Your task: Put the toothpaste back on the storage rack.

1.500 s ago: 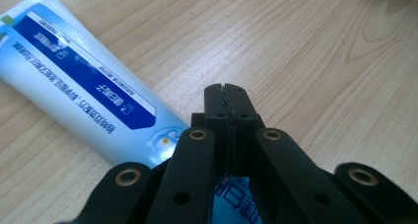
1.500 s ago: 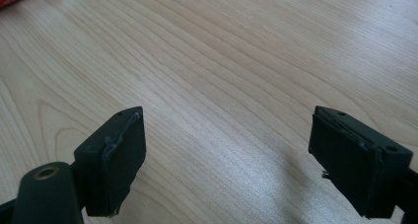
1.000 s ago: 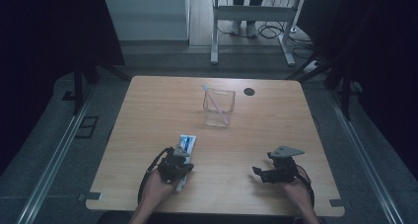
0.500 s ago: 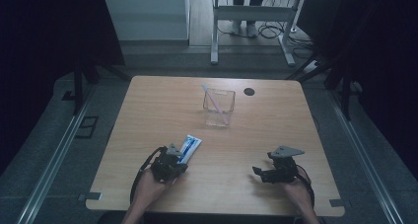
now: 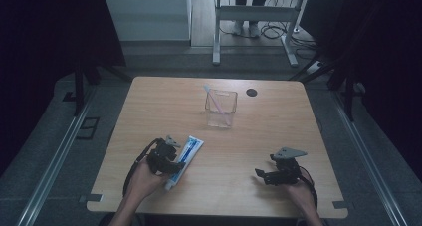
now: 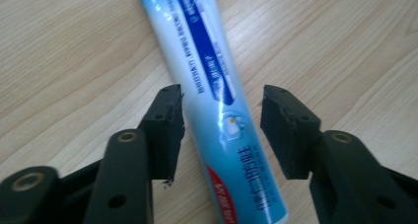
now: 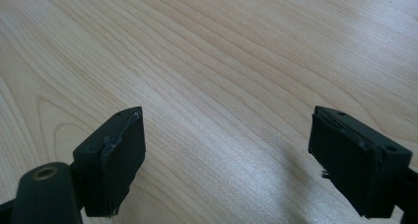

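left gripper [image 6: 222, 130] fingers just opened, straddling toothpaste tube [image 6: 217, 100], pads clear | right gripper [image 7: 226, 155] fingers apart over bare counter [image 7: 236, 61] | cup [image 5: 220, 109] at 12 o'clock

Carrying, on a pale wooden desk [image 5: 149, 101], a toothpaste tube [image 5: 185, 154] lying flat near the front left and a clear container [image 5: 220, 109] standing upright toward the far middle.

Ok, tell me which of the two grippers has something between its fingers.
The left gripper: a blue-and-white toothpaste tube lies on the table between its fingers, which have just been opening and stand clear of it. The right gripper frames bare wood.
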{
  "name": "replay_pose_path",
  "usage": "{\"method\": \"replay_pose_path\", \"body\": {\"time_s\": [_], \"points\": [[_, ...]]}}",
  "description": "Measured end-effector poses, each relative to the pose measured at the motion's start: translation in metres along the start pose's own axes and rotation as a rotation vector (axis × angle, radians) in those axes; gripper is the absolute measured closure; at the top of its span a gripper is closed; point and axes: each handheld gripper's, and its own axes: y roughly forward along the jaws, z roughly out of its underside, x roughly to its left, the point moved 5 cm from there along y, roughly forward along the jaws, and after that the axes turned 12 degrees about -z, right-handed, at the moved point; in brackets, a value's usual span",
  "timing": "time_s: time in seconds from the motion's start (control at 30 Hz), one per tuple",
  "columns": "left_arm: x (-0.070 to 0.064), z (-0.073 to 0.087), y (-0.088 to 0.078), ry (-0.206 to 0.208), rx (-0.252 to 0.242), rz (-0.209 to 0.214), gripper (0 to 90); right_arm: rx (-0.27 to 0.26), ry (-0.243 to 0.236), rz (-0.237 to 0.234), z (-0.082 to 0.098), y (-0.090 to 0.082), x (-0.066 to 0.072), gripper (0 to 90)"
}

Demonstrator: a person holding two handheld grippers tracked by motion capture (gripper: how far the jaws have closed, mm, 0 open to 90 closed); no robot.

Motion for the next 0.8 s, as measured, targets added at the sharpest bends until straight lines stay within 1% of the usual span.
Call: {"method": "replay_pose_path", "body": {"time_s": [0.13,0.2,0.3,0.37,0.4,0.5,0.73,0.8], "points": [[0.002,-0.006,0.004,-0.004,0.058,0.013,42.6,0.002,-0.003,-0.002,0.000,0.000,0.000,14.0],[0.002,-0.009,0.007,-0.009,0.083,0.011,39.9,0.002,-0.003,-0.002,0.000,0.000,0.000,14.0],[0.003,-0.015,0.011,-0.010,0.116,0.013,37.8,0.004,-0.004,-0.003,0.000,0.001,0.001,14.0],[0.002,-0.018,0.014,-0.019,0.143,0.013,37.2,0.004,-0.008,-0.002,0.000,0.001,0.001,14.0],[0.003,-0.020,0.015,-0.014,0.157,0.008,37.0,0.003,-0.007,-0.002,0.000,0.001,0.001,14.0],[0.003,-0.025,0.019,-0.021,0.180,0.009,37.0,0.001,-0.007,-0.004,0.000,0.001,0.001,14.0],[0.000,-0.036,0.028,0.003,0.247,-0.003,38.7,-0.003,-0.006,-0.003,0.000,0.000,0.001,14.0],[-0.002,-0.037,0.030,0.004,0.269,-0.001,39.7,-0.003,-0.004,-0.002,0.000,-0.001,0.000,14.0]]}}
